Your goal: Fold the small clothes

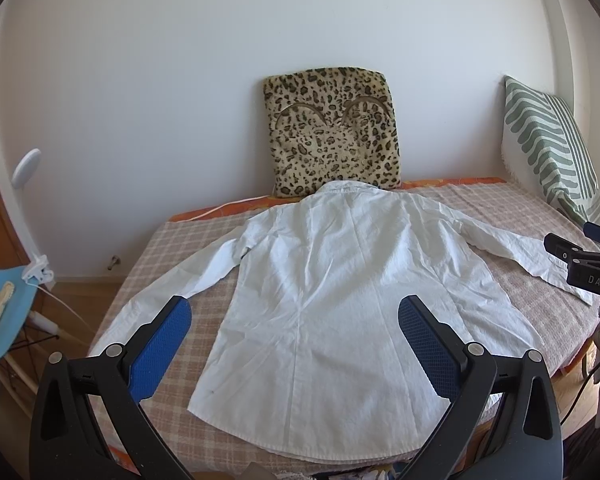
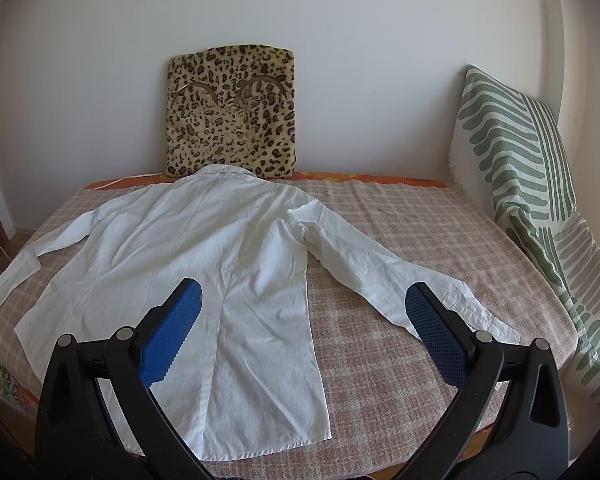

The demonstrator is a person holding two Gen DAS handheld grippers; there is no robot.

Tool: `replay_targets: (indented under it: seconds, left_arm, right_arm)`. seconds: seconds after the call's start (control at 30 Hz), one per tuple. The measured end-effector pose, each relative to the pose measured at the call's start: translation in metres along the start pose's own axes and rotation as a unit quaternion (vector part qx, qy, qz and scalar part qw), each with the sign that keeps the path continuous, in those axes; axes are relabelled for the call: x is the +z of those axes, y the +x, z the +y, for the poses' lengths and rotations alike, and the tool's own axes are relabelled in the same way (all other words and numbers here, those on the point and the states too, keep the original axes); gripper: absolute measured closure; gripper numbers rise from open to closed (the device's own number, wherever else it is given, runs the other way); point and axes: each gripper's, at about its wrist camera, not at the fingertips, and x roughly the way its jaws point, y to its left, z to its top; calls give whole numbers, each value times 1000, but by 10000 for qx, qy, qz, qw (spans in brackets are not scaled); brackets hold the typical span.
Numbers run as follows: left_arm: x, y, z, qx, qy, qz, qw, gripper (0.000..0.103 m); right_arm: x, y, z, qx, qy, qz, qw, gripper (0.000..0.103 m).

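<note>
A white long-sleeved shirt [image 1: 324,280] lies flat, back side up, on the checked bed cover [image 1: 180,248], collar toward the wall and both sleeves spread outward. My left gripper [image 1: 294,312] hovers open above the shirt's lower body, nothing between its blue pads. In the left wrist view the right gripper [image 1: 588,256] shows at the right edge, near the right cuff. In the right wrist view the same shirt [image 2: 188,248] spreads to the left, and my right gripper [image 2: 304,300] hangs open between the shirt's side hem and its right sleeve [image 2: 380,272].
A leopard-print cushion [image 1: 332,136] leans on the wall behind the collar. A green-striped pillow [image 2: 520,168] stands at the bed's right end. Left of the bed are a blue chair [image 1: 0,304], a clip lamp [image 1: 26,168] and wooden floor.
</note>
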Motion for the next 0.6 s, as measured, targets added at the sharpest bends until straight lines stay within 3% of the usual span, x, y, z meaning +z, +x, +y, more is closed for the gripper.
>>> replay_targets:
  seconds: [0.6]
  left_arm:
    - [-1, 4, 1, 21, -13, 25, 10000, 0]
  right_arm:
    - [-1, 4, 1, 12, 7, 34, 10000, 0]
